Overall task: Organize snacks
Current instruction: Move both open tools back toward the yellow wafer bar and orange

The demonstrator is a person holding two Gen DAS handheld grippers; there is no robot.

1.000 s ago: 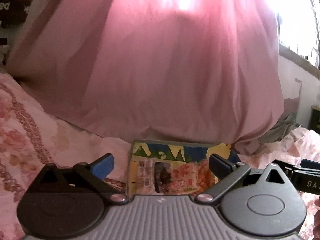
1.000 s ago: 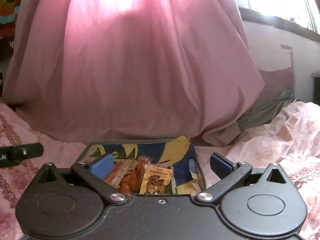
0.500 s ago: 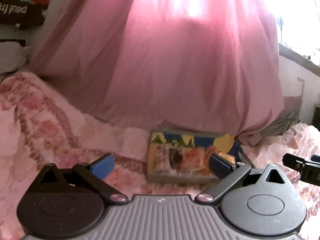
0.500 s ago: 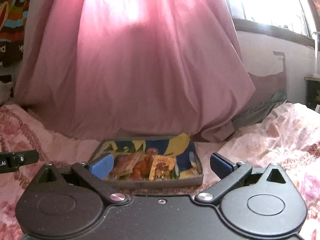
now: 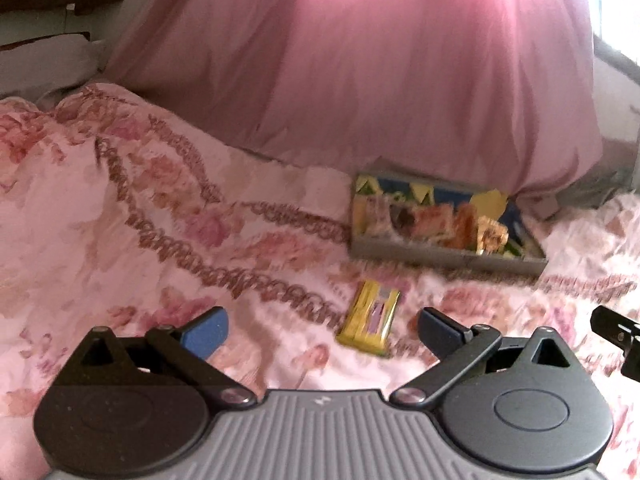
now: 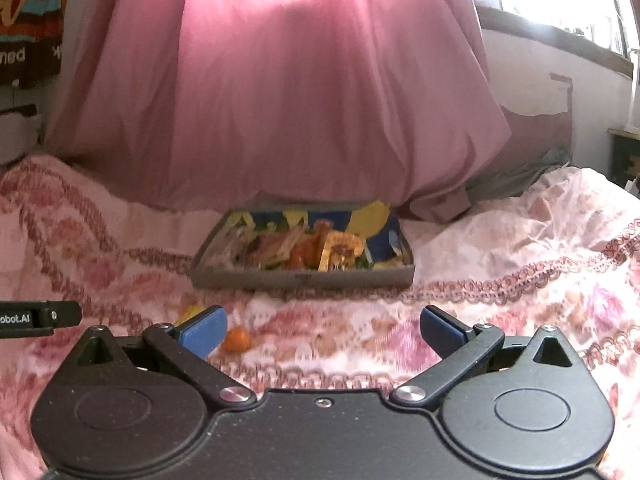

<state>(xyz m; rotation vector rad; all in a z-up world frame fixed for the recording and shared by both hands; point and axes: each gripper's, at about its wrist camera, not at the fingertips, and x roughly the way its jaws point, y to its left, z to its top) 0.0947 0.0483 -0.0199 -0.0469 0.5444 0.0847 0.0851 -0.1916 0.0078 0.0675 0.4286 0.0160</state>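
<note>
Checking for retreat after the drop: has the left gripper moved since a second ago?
Yes. The left gripper has pulled back from the tray: the tray, once right at its fingertips, now sits farther off, with a yellow packet showing between.

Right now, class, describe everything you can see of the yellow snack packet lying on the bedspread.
The yellow snack packet is a small, glossy, rectangular wrapper with a pale purple panel on its face. It lies flat on the floral pink bedspread, slightly tilted, just short of the grey tray of snacks. Nothing else touches it; the print is too blurred to read.
</note>
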